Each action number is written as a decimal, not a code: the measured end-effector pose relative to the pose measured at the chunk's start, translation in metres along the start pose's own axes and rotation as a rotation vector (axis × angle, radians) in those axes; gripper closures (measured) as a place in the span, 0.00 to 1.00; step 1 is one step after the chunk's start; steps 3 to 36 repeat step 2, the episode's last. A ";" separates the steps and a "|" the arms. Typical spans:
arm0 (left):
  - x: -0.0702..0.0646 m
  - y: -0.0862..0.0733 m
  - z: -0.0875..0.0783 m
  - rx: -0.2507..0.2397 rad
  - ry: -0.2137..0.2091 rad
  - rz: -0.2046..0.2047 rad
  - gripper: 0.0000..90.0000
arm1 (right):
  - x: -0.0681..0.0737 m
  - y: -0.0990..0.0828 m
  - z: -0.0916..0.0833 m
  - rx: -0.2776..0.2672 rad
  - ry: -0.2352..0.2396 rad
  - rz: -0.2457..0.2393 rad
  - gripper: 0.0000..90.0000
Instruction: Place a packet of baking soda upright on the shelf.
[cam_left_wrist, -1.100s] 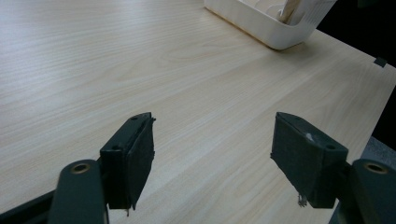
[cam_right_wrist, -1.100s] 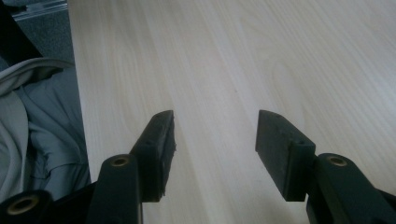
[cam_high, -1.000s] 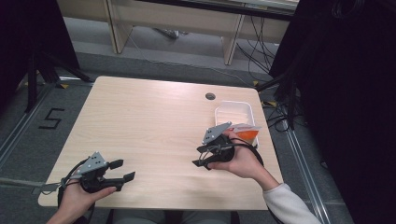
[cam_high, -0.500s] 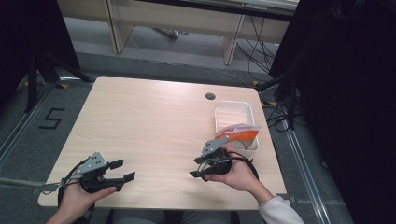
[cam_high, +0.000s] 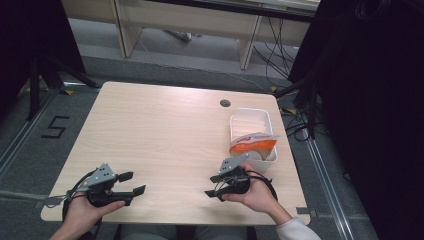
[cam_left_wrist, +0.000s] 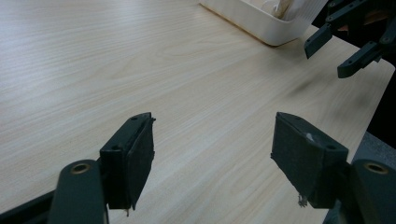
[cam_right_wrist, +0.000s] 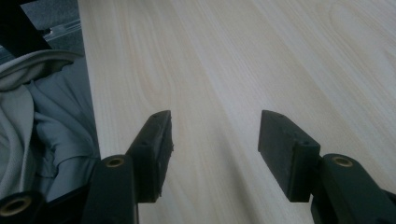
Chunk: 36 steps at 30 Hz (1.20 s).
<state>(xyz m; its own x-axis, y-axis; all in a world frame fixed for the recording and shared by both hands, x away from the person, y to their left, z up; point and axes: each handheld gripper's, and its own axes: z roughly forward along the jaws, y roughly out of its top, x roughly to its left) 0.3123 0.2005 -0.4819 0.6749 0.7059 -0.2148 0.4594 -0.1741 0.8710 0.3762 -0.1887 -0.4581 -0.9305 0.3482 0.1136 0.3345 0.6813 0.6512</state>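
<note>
An orange and white snack bag (cam_high: 254, 143) lies in the near end of a white tray (cam_high: 248, 118) at the table's right side. My right gripper (cam_high: 212, 185) rests near the front edge, just in front of the tray, open and holding nothing; its jaws stand wide apart over bare wood (cam_right_wrist: 213, 149). At the front left, my left gripper (cam_high: 132, 183) is open too, with nothing between its jaws (cam_left_wrist: 212, 163). In the left gripper view the tray (cam_left_wrist: 254, 21) and the right gripper (cam_left_wrist: 338, 53) appear at the top right.
The light wooden table (cam_high: 165, 130) has a round cable hole (cam_high: 225, 103) behind the tray. Grey clothing (cam_right_wrist: 42, 116) shows past the table's front edge in the right gripper view. Cables and dark furniture legs stand on the floor around the table.
My right gripper has drawn back from the tray toward the front edge and a little left. The snack bag stays in the tray. The left gripper has not moved.
</note>
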 end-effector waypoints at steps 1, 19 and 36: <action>-0.001 0.000 0.001 -0.001 0.004 -0.017 0.32 | 0.000 0.000 -0.002 -0.014 0.001 -0.009 0.50; -0.001 0.000 0.001 0.000 0.002 -0.015 0.32 | 0.001 0.000 -0.004 -0.019 -0.001 0.010 0.50; -0.001 0.000 0.001 0.000 0.002 -0.015 0.32 | 0.001 0.000 -0.004 -0.019 -0.001 0.010 0.50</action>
